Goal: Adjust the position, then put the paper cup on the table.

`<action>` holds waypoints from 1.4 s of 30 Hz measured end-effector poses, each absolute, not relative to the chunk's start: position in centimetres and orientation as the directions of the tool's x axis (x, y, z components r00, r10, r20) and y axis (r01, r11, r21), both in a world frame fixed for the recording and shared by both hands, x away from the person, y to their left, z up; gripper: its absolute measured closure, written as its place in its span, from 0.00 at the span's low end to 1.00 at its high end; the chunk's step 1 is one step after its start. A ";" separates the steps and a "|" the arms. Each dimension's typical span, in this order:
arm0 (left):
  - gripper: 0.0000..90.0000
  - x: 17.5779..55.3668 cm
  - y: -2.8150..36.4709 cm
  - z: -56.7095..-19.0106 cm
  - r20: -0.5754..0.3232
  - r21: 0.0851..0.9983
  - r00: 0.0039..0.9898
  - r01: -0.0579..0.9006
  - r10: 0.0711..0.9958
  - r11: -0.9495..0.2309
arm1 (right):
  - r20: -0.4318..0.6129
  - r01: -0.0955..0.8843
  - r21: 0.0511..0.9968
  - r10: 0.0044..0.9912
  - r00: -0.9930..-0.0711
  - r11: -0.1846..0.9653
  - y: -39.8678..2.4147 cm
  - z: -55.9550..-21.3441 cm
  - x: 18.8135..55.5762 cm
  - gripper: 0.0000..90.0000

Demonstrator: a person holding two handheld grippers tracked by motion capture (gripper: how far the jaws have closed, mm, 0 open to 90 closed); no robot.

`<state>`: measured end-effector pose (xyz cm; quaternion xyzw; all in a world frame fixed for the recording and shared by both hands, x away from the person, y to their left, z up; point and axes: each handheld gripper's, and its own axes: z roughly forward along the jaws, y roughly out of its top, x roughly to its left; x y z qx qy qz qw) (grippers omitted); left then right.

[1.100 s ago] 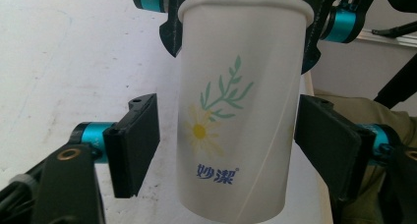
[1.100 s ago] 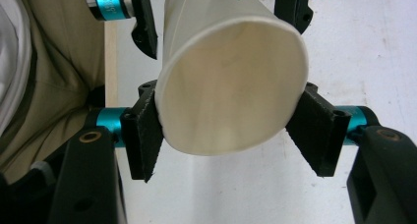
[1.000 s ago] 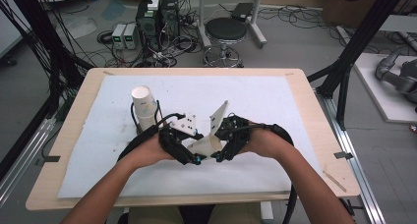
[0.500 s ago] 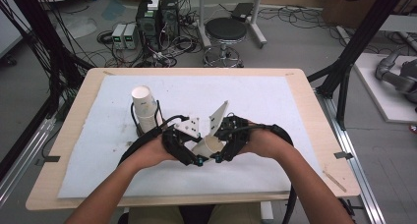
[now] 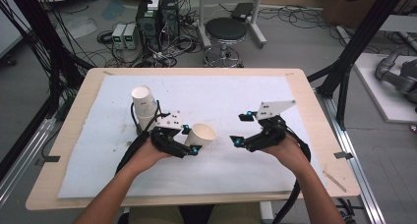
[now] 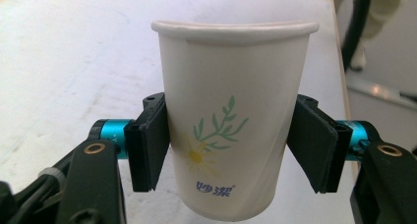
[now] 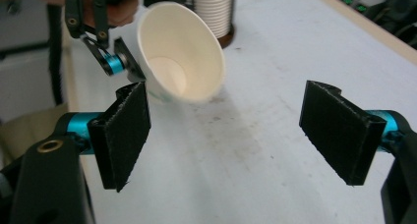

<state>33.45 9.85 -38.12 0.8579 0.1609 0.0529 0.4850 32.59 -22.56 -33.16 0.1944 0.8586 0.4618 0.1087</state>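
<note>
We've got the left gripper [image 5: 189, 141] clamped on the paper cup [image 5: 201, 135], tipped on its side just above the white mat [image 5: 221, 101]. Our right gripper [image 5: 241, 130] sits well off to the side, its jaws having just been opening, wide apart and empty. The cup stack [image 5: 143, 106] stands just behind the left hand.
</note>
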 end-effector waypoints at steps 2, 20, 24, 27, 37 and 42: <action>0.40 33.5 10.3 -38.3 -0.075 0.868 0.930 0.239 0.360 -0.436 | 0.013 0.266 0.849 0.486 -0.874 0.456 -23.8 -34.1 32.4 0.22; 0.39 34.1 12.5 -37.5 -0.069 0.951 0.873 0.205 0.483 -0.234 | 0.033 0.346 0.882 0.691 -0.723 0.320 -28.7 -39.2 31.1 0.22; 0.39 34.1 12.6 -37.5 -0.073 0.956 0.869 0.200 0.489 -0.213 | 0.029 0.352 0.877 0.697 -0.716 0.325 -28.9 -39.4 31.0 0.22; 0.39 34.2 12.5 -37.4 -0.071 0.963 0.864 0.190 0.499 -0.192 | 0.025 0.345 0.881 0.696 -0.717 0.324 -29.0 -39.4 30.8 0.22; 0.39 34.9 12.7 -37.4 -0.098 0.978 0.847 0.181 0.523 -0.108 | 0.020 0.344 0.882 0.702 -0.712 0.323 -29.0 -39.4 30.6 0.22; 0.39 35.8 12.1 -37.7 -0.104 0.980 0.840 0.177 0.533 -0.089 | 0.022 0.344 0.883 0.706 -0.708 0.318 -28.8 -39.4 30.8 0.22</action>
